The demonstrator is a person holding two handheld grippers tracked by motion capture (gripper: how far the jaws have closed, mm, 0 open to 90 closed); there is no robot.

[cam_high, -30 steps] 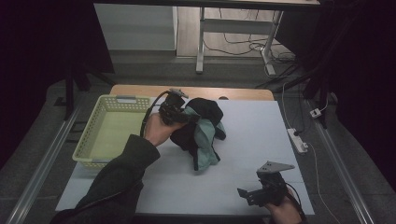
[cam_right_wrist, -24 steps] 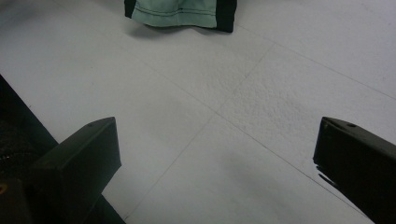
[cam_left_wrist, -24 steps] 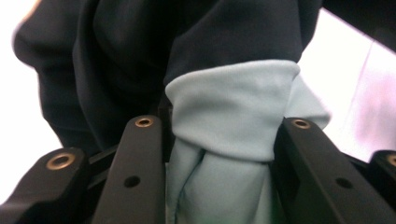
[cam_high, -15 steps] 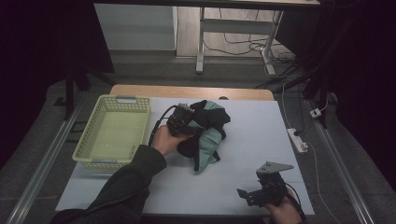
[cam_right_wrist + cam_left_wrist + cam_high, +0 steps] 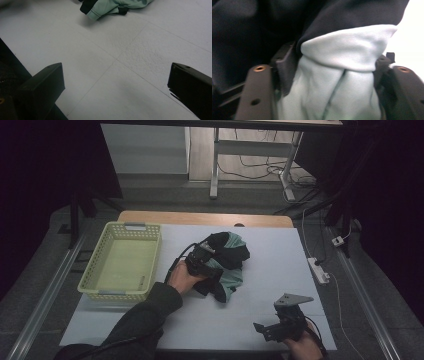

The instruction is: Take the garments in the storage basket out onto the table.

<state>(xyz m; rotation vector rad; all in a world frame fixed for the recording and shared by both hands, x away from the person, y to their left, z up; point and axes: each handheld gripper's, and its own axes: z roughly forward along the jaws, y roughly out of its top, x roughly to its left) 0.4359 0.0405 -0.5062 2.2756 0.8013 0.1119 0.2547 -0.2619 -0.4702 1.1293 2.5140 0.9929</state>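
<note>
A crumpled black and pale green garment (image 5: 231,264) lies bunched at the middle of the white table (image 5: 270,270). My left gripper (image 5: 206,261) is at the garment's left side, shut on a fold of it. In the left gripper view the pale green cloth (image 5: 342,75) is pinched between the two jaws of my left gripper (image 5: 334,66), with black cloth behind it. My right gripper (image 5: 263,330) rests near the table's front right edge, open and apart from the garment. In the right gripper view, my right gripper (image 5: 115,82) has bare table between its jaws, and the garment's hem (image 5: 112,6) lies farther off.
A pale green plastic basket (image 5: 85,279) stands at the table's left side, with nothing visible in it. A power strip (image 5: 318,270) and cables lie on the floor to the right of the table. Desk legs (image 5: 214,165) stand beyond the far edge.
My left gripper has drawn the garment a little toward the person and to the right, and the bunch has shifted shape. The right gripper has stayed in place.
</note>
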